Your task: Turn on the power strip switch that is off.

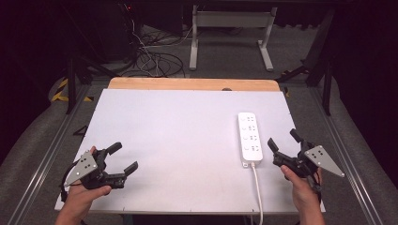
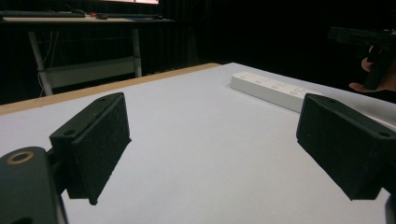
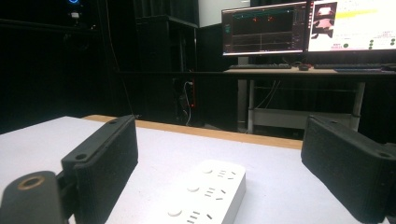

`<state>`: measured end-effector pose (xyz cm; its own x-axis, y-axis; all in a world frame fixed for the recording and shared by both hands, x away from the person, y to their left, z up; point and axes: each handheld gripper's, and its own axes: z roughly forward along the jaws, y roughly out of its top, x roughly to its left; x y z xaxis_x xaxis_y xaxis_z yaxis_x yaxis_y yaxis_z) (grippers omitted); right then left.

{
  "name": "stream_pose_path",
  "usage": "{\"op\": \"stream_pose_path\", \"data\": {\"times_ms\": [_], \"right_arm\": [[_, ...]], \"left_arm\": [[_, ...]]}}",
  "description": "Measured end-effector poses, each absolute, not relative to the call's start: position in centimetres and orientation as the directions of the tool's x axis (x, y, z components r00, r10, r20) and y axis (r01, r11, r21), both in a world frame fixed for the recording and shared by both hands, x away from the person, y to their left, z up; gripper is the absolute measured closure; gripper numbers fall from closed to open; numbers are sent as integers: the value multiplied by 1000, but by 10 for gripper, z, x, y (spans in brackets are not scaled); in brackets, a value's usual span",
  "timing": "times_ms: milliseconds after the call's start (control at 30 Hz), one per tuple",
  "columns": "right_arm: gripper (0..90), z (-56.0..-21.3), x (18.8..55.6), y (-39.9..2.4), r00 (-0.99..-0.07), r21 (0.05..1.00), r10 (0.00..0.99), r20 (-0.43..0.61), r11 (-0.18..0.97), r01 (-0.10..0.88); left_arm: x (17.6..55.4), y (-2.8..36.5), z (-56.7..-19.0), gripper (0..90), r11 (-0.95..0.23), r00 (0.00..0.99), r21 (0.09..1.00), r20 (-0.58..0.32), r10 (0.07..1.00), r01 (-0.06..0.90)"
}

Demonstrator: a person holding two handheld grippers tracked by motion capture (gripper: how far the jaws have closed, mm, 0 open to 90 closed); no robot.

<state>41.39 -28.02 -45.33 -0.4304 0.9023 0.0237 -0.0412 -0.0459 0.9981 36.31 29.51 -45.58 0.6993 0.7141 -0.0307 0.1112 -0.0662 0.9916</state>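
Looking down from the high view, the left gripper [image 1: 118,158] hovers near the table's near left corner, jaws spread and holding nothing, well apart from the white power strip [image 1: 248,138] far off to its right. The right gripper [image 1: 285,143] sits just beside that strip's near end, jaws spread too, the strip slightly to its left. My read: this hand is lined up to take the strip, the other waiting. The strip's white cord [image 1: 256,187] runs back off the near table edge [image 1: 187,211], close by the right hand [image 1: 300,190], and it could snag.

Over to the left gripper view: both black pads [image 2: 95,140] stand wide, bare white table between them, the power strip [image 2: 273,90] ahead and to the right, the right gripper [image 2: 359,39] beyond it.

Now the right gripper view: pads [image 3: 105,161] wide open, the power strip [image 3: 210,193] lying straight ahead between them, low and untouched. Monitors [image 3: 308,28] glow on a desk [image 3: 299,72] far behind. Nothing blocks the approach.
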Motion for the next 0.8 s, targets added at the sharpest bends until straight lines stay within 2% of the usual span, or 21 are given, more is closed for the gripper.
{"op": "stream_pose_path", "data": {"times_ms": [800], "right_arm": [[118, -454, 415, -280, -441, 998, 897, 28, -48, -35]], "left_arm": [[364, 296, -456, 103, -64, 698, 992, -30, 716, 108]]}}
